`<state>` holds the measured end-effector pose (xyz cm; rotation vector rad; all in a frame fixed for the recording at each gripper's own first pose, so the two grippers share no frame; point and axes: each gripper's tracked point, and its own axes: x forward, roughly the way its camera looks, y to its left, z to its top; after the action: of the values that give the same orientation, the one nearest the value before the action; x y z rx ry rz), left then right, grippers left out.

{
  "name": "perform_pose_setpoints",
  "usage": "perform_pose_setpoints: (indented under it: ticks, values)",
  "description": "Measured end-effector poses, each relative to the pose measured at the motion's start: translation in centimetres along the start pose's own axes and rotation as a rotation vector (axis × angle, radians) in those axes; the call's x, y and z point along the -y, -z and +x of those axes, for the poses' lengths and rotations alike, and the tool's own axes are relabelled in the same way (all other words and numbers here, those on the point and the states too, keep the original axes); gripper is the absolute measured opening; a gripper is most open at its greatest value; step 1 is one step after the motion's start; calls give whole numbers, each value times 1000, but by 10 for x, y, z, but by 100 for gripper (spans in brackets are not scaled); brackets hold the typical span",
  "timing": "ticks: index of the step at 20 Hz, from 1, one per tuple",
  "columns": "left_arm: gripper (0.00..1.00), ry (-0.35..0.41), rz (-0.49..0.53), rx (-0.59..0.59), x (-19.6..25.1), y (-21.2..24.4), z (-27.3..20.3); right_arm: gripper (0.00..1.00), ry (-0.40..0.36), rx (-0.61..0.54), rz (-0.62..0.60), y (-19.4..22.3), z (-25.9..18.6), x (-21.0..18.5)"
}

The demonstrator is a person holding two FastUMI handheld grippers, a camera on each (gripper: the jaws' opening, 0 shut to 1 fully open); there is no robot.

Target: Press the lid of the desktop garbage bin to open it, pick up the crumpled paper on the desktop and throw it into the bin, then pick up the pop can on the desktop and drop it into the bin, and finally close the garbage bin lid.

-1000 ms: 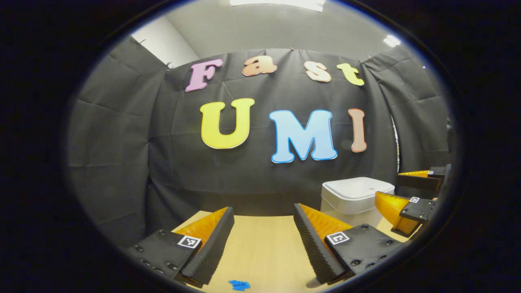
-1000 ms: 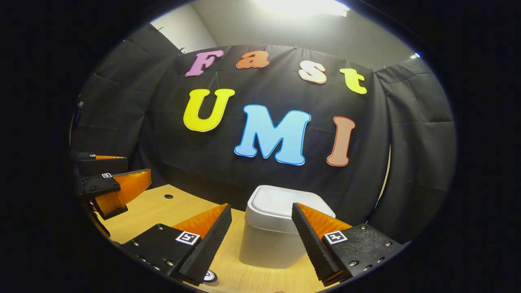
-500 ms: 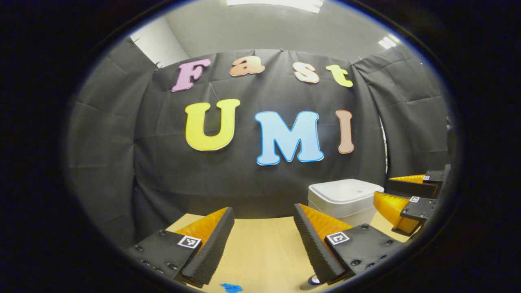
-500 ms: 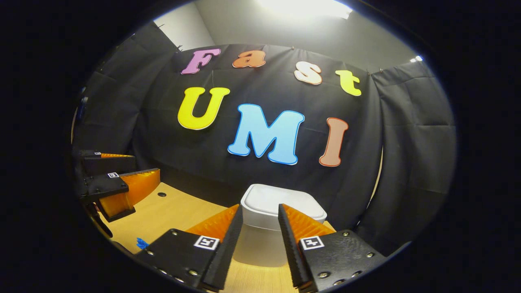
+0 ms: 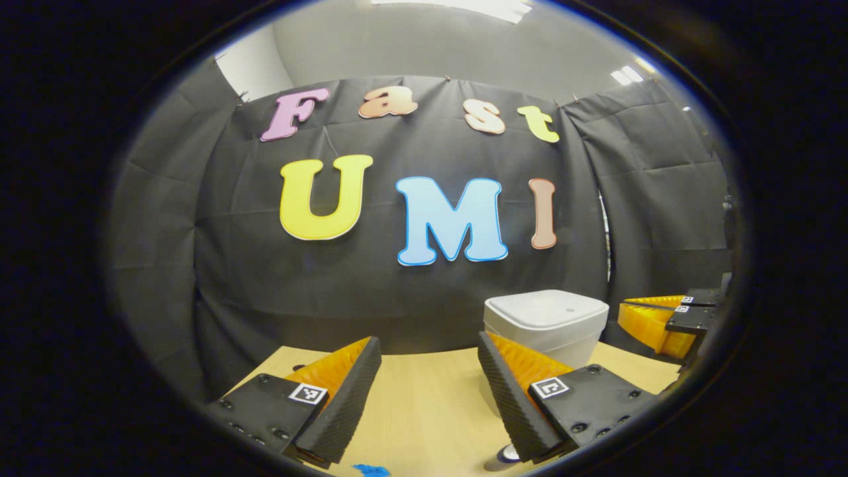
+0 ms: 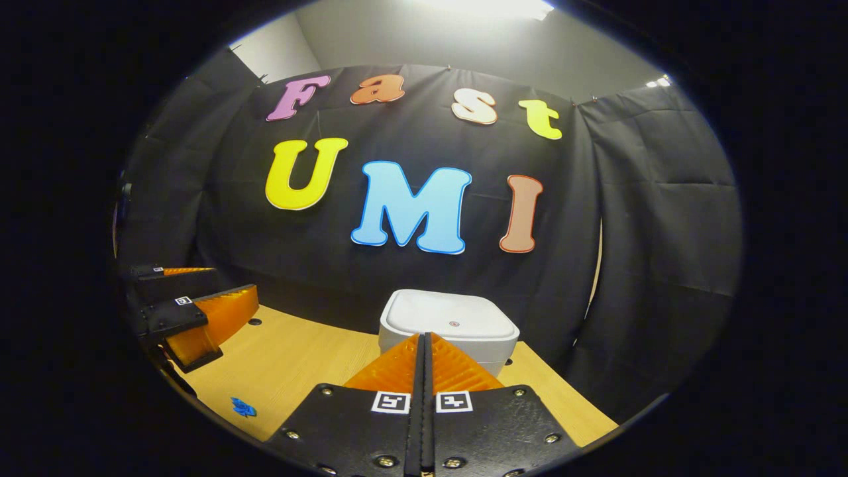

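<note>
In the right gripper view we see our right gripper (image 6: 424, 344) with its jaws pressed together, nothing between them. Its tips point at the front of the white bin (image 6: 448, 326), which stands on the wooden worktop (image 6: 298, 364) close to the black cloth wall. The bin's lid (image 6: 449, 314) lies flat and closed, with a small mark near its middle. We cannot tell from this view whether the tips touch the bin or stop just short of it.

Far off at the left of the same view we see our left gripper (image 6: 199, 301), held above the worktop well apart from the bin. A small blue scrap (image 6: 243, 407) lies on the wood between the two grippers, near the front edge.

In the left gripper view our left gripper (image 5: 429, 354) has its jaws spread wide, with bare worktop (image 5: 424, 397) between them. The bin (image 5: 545, 318) stands ahead and to the right, beyond the right-hand finger, lid (image 5: 546, 307) closed. The right gripper (image 5: 646, 315) shows at the far right, just beside the bin. The blue scrap (image 5: 371, 470) lies at the bottom edge, and a small round thing (image 5: 509, 454) sits partly hidden under the right-hand finger; we cannot tell what it is.
</note>
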<state>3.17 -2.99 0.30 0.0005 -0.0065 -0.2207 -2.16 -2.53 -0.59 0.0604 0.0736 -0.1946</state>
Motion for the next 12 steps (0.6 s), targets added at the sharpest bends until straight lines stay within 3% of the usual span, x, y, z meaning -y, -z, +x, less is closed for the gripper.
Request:
perform_pose_setpoints:
  ticks: [1, 4, 5, 6, 7, 8, 12]
  values:
    - [100, -2, -1, 7, -4, -1, -2, 0, -9, -12, 7, 3, 7, -1]
    - [96, -30, -19, 6, -12, 4, -4, 1, -18, -47, 13, 8, 22, 2]
    - [100, -40, -21, -2, -14, 7, -5, 1, -29, -52, 14, 10, 28, 2]
    - [96, -48, -23, -10, -15, 11, -7, 1, -35, -58, 20, 11, 37, 1]
    - [100, -60, -24, -18, -17, 15, -9, 1, -43, -66, 29, 14, 45, 1]
    - [96, -72, -28, -27, -20, 18, -11, 1, -50, -68, 44, 14, 52, 1]
    - [100, -117, -56, -39, -29, 23, -24, 1, -43, -55, 58, 9, 78, 10]
